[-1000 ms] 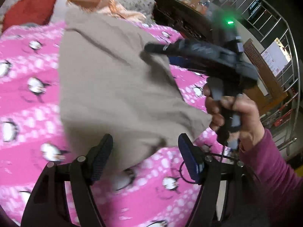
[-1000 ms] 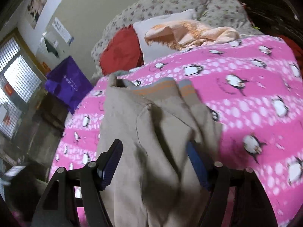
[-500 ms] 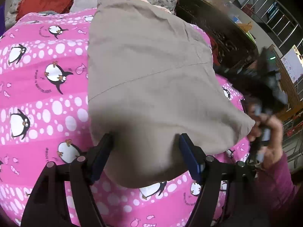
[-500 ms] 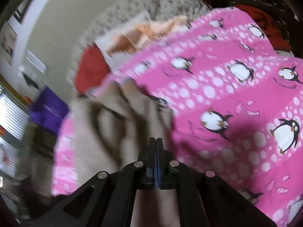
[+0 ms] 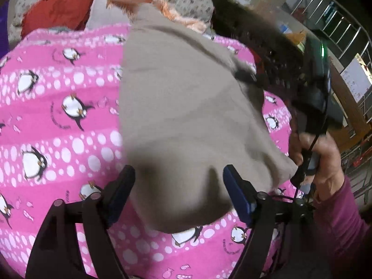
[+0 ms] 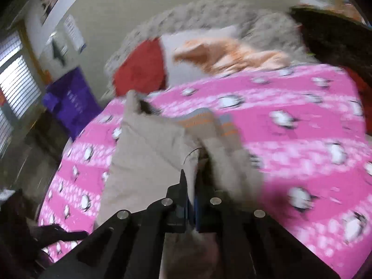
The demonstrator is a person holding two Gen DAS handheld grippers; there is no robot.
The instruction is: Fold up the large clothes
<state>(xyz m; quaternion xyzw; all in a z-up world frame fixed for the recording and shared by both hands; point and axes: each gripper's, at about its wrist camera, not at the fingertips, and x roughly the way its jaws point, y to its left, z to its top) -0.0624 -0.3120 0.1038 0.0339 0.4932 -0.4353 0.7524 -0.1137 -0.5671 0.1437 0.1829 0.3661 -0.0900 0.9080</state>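
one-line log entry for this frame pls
stage: mid-fold | right gripper: shut on beige garment | left gripper: open, over garment edge | surface: pink penguin blanket

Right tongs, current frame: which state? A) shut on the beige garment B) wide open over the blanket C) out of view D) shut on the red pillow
A: in the right wrist view the right tongs have their fingers pressed together with a fold of the beige garment pinched between them, above the pink penguin blanket; the red pillow lies far off at the head of the bed.
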